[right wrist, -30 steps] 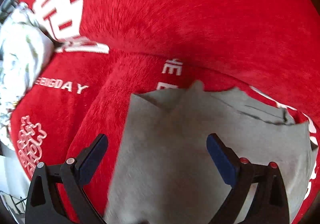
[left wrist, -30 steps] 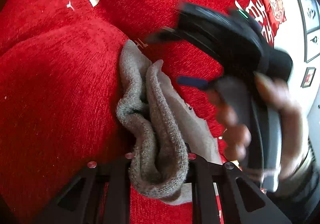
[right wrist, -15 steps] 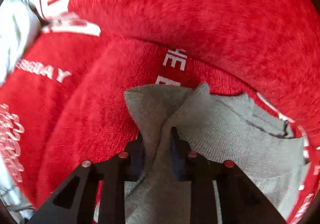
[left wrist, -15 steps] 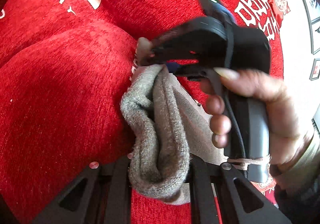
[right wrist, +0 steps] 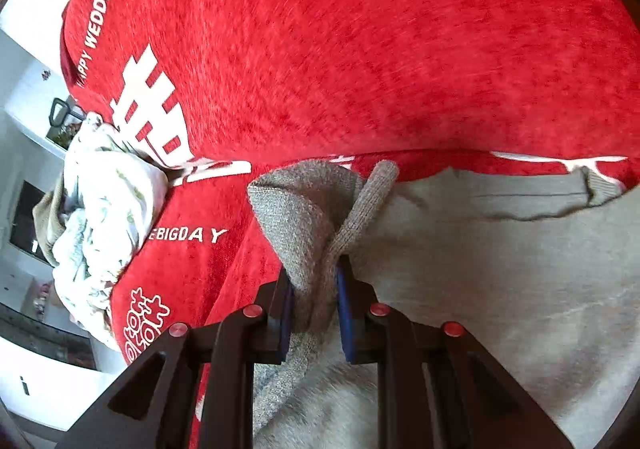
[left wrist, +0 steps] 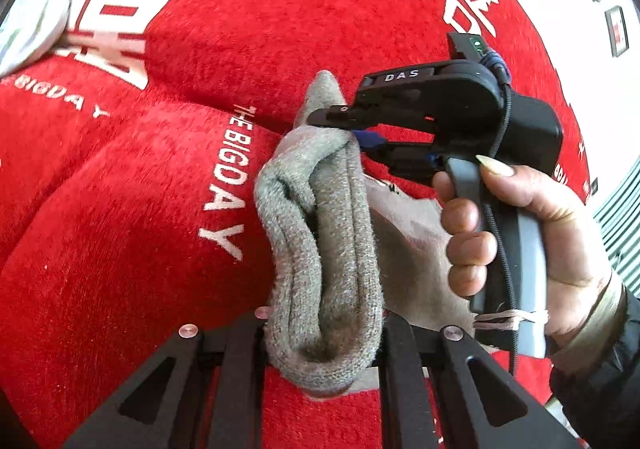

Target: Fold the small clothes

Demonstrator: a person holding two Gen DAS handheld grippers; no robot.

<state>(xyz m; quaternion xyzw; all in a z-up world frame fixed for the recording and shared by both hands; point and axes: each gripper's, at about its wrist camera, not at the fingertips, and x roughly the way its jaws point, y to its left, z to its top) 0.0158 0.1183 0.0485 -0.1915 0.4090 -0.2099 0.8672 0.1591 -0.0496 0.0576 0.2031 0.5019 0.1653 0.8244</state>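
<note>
- Grey knit garment point(left wrist: 324, 249) is lying on a red plush sofa cover point(left wrist: 120, 249) printed with white lettering, near the crease where seat meets backrest.
- Left gripper point(left wrist: 324, 333) is pinching a thick, bunched fold of the garment's ribbed edge; its jaws are standing narrow, with the cloth bulging out above and below them.
- Right gripper point(right wrist: 314, 313) is likewise clamping the garment point(right wrist: 500, 289), its blue pads point(right wrist: 343, 321) pressing on a gathered ridge of knit from both sides; these jaws have just been closing, and the cloth is sitting between them.
- Seen from the left wrist, the right gripper point(left wrist: 352, 129) is biting the far end of the same raised fold, with a corner of cloth poking up beyond its tips.
- Person's right hand point(left wrist: 532, 233) is wrapping around the grey handle of that tool, fingers curled on the grip, a dark sleeve showing at the wrist.
- Between the two grips, the ribbed edge is lifting off the cover as a doubled ridge, while the rest of the garment is spreading flat to the right in the right wrist view.
- White patterned cloth point(right wrist: 104, 225) is lying crumpled at the left end of the sofa cover point(right wrist: 360, 49), well apart from the grey garment.
</note>
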